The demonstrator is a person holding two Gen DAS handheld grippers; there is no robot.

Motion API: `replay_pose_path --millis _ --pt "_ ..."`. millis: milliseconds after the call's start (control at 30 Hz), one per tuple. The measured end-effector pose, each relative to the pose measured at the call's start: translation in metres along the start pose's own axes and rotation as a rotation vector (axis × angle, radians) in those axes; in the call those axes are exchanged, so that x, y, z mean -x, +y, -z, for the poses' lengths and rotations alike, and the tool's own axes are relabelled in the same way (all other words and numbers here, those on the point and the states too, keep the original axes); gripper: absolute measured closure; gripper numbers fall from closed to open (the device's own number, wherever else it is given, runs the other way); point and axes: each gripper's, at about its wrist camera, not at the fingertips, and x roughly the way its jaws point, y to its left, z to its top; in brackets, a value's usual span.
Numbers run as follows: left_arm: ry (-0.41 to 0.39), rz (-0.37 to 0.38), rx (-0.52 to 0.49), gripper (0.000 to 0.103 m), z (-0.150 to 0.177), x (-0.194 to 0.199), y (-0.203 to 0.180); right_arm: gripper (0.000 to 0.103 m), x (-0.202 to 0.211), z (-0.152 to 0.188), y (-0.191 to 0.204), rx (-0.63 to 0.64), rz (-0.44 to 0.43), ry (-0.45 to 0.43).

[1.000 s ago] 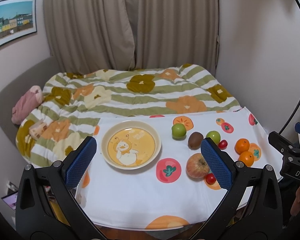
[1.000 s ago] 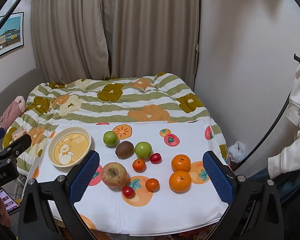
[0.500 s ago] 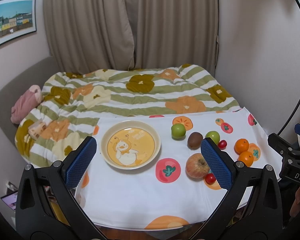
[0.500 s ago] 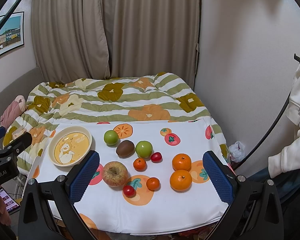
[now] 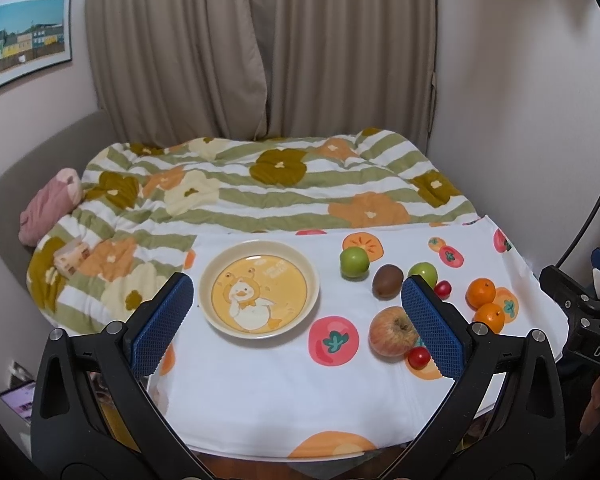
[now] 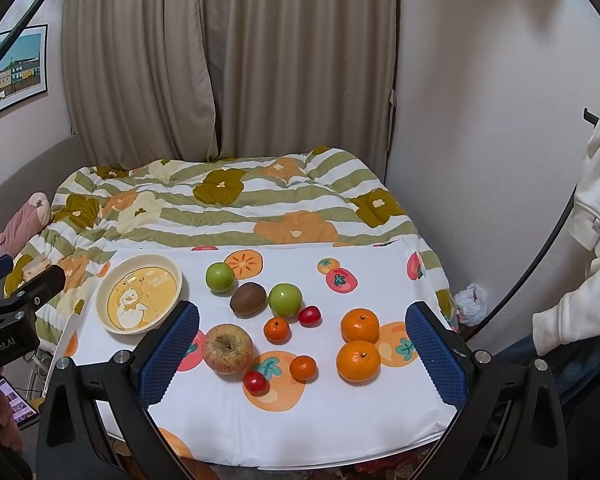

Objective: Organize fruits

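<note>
A cream plate with a duck picture (image 5: 260, 290) (image 6: 140, 298) stands empty on the left of a white fruit-print cloth (image 5: 268, 392). To its right lie a red apple (image 6: 227, 348) (image 5: 392, 330), a kiwi (image 6: 248, 299), two green fruits (image 6: 220, 277) (image 6: 285, 300), two large oranges (image 6: 360, 325) (image 6: 358, 361), two small tangerines (image 6: 277, 329) (image 6: 303, 367) and two cherry tomatoes (image 6: 309, 315) (image 6: 255, 382). My left gripper (image 5: 298, 328) is open and empty, hovering before the plate. My right gripper (image 6: 302, 354) is open and empty, hovering before the fruit.
The cloth covers a small table against a bed with a striped flower quilt (image 5: 268, 188). A pink pillow (image 5: 48, 208) lies at the left. Curtains and walls stand behind. A white garment (image 6: 592, 216) hangs at the right. A phone (image 6: 14, 398) lies low left.
Both views have shifted very slightly; the fruit and plate have not moved and both grippers stay open.
</note>
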Motion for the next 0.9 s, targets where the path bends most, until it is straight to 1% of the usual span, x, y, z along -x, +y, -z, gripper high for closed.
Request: replay_pose_path --millis 367,467,700,900 --pt "0.01 0.011 0.006 0.0 0.001 -0.004 0.0 0.0 0.001 0.0 0.001 0.009 0.018 -0.006" --pt "0.019 0.024 0.005 0.0 0.002 -0.005 0.003 0.0 0.001 0.001 0.002 0.009 0.024 -0.014" --pt "0.051 0.085 -0.027 0.0 0.003 -0.01 0.011 0.0 -0.002 0.002 0.002 -0.021 0.028 0.008" --pt "0.094 0.162 -0.108 0.0 0.006 -0.028 0.013 0.0 -0.01 0.01 -0.003 -0.085 0.049 0.058"
